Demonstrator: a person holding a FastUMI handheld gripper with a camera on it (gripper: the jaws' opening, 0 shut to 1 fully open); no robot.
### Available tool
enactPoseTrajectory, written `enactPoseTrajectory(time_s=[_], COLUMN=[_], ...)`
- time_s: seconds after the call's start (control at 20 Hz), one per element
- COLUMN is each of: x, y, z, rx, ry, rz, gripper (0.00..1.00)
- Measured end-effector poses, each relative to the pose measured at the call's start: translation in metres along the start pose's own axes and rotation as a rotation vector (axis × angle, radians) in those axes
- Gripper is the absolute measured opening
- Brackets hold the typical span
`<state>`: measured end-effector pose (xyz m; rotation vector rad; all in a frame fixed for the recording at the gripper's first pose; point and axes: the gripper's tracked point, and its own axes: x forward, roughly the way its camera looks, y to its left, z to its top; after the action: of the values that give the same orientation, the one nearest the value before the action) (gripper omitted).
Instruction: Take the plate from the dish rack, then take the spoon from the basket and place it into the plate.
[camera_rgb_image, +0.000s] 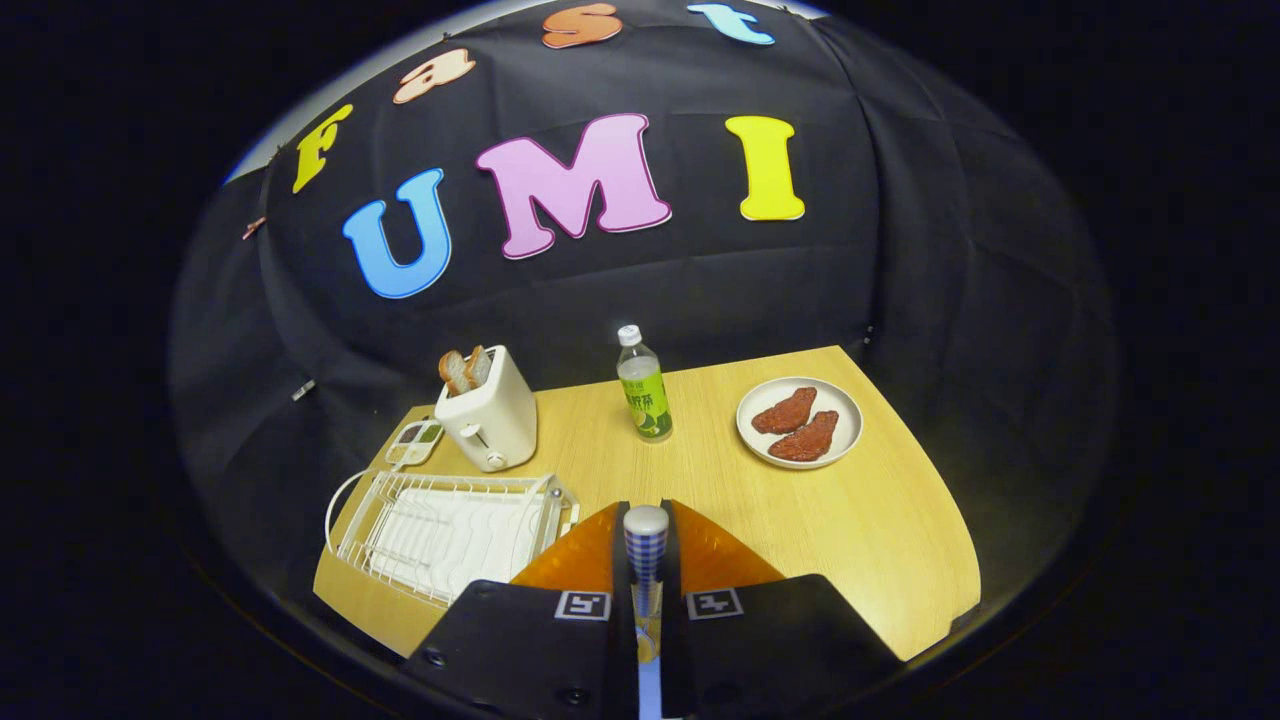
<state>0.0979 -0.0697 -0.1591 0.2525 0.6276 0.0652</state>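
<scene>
On the worktop (700, 480) the rack (445, 530) stands empty, the plate (800, 422) carries two red pieces, and the hand-held gripper (646, 560) pinches the spoon (646, 540) upright, so the placing step seems due: carry it over the plate.

The scene is evenly lit from above; the counter (850, 520) is bright while the cloth wall behind stays dim. Soft, short shadows sit under the bottle (645, 397) and toaster (490, 420). Fisheye distortion bows the counter edges, and brightness falls off toward the rim. The middle is sharp; the close tongs (646, 575) look slightly soft, with no strong glare
</scene>
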Motion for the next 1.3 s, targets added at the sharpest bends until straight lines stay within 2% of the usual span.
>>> enactPoseTrajectory(time_s=[0.2,0.4,0.8,0.95,1.3], x=[-0.036,-0.046,-0.016,-0.005,0.01], y=[0.018,0.037,0.039,0.037,0.053], z=[-0.037,-0.089,-0.174,-0.2,-0.22], rx=[0.056,0.168,0.279,0.259,0.203], ry=[0.033,0.126,0.278,0.332,0.412], rz=[0.023,0.057,0.062,0.05,0.102], gripper=[0.12,0.12,0.13,0.13,0.16])
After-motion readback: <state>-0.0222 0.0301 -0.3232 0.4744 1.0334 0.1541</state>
